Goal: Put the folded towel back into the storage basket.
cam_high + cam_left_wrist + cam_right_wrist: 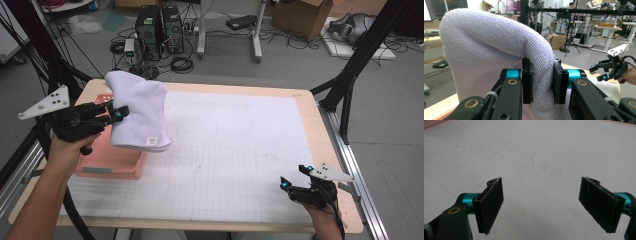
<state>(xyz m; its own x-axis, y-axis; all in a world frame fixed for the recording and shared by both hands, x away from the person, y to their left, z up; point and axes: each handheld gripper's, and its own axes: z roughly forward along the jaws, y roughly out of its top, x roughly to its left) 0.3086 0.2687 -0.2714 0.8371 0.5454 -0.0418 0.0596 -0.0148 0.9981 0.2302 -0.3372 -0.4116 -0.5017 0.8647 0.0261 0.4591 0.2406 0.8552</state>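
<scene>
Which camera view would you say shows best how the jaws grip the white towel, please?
The left gripper view: the left gripper has its jaws pinching a fold of the white towel close up. The high view shows the towel hanging whole above the pink basket. The right gripper view looks at the mat.

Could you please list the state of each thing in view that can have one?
left gripper: shut on the towel
towel: folded, lifted, hanging above the basket
basket: on the table, contents hidden by the towel
right gripper: open, empty, above the white mat
</scene>
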